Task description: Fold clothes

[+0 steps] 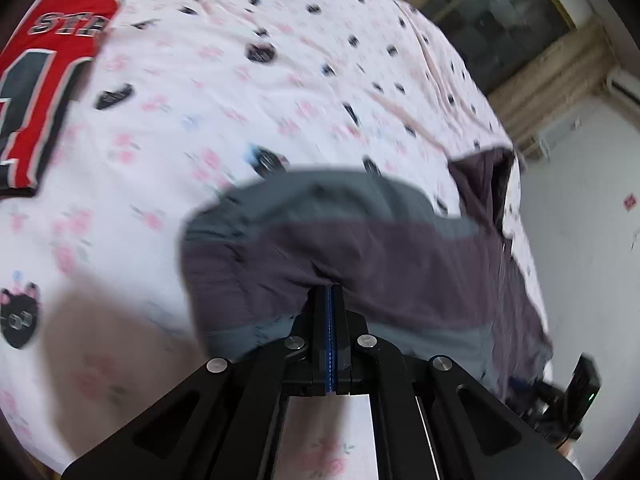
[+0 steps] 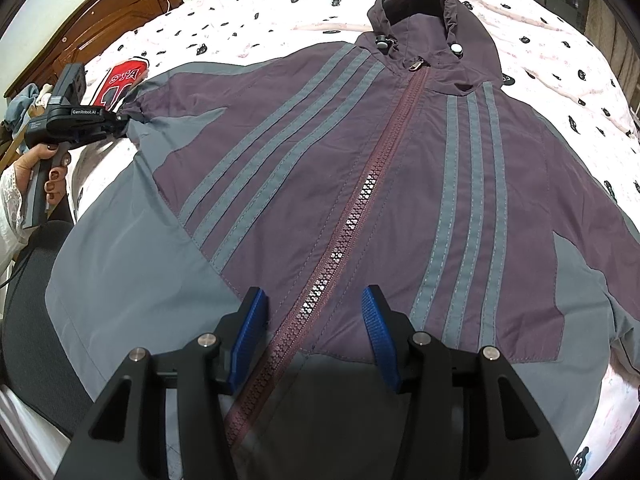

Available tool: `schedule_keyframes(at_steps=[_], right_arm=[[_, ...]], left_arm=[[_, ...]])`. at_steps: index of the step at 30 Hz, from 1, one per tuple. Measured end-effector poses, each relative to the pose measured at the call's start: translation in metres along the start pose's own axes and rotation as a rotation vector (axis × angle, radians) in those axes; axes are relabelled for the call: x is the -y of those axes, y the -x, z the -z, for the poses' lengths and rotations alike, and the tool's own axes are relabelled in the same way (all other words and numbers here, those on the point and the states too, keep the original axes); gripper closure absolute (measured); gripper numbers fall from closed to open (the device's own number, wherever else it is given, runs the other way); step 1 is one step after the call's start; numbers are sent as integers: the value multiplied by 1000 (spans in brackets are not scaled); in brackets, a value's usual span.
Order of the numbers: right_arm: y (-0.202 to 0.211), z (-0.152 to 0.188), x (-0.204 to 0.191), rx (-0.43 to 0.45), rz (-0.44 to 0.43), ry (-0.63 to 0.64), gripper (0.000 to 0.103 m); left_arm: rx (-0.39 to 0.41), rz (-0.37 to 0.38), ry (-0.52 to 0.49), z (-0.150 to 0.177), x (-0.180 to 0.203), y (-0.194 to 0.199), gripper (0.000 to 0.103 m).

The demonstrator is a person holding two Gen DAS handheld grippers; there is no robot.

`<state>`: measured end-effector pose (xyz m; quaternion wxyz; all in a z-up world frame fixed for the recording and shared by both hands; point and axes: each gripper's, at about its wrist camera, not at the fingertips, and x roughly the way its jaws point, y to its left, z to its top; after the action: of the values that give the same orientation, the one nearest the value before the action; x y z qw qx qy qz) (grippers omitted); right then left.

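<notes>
- Left wrist view: the left gripper [image 1: 331, 292] is seen clamped on a fold of the hooded jacket [image 1: 360, 256], its blue pads pressed together with the cloth bunched over their tips.
- The gathered sleeve is lifted off the bedsheet [image 1: 224, 92]; the rest of the jacket trails away to the right, toward the near right edge of the bed.
- A red jersey [image 1: 44, 84] lies flat at the far left of the bed, well apart from the jacket.
- The view is blurred, so finer detail cannot be told.
- Right wrist view: the right gripper [image 2: 316, 328] hangs with its jaws wide and nothing between the pads, over the jacket's lower front, astride the zipper [image 2: 360, 208].
- The jacket lies front-up, its long axis running from the hem by the gripper up to the hood [image 2: 424, 4] at the far side of the bed.
- The sleeve end is held at the left edge, so the left hand [image 2: 40, 164] is judged the nearer for folding the sleeve across toward the zipper.
- No containers are seen.
</notes>
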<state>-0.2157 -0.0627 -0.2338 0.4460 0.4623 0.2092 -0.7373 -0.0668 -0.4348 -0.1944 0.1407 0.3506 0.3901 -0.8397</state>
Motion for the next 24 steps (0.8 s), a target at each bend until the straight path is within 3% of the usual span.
schedule_keyframes(at_steps=[4,11,15,20,23,24], right_arm=[[0,0,-1,0,2,1,51],[0,0,0,-4,5,4,50],[0,-1,-1,-7,6,3,50],[1,-1,0,-4,2,-1,50],[4,-1,2,3,-13,-15,49],[5,-1,3,6,-21,-18,45]], left_arm=[[40,-24,36,-15,-15,4,101],[-20,-103,-52,-28,-12,-24,101],[-13,-100,-20,-28,-13,-18,101],[86,-134,-115,-18,27,14,100],[134,-114,-198,-14,63,32,92],[142,-98,-228,-12,80,36,81]])
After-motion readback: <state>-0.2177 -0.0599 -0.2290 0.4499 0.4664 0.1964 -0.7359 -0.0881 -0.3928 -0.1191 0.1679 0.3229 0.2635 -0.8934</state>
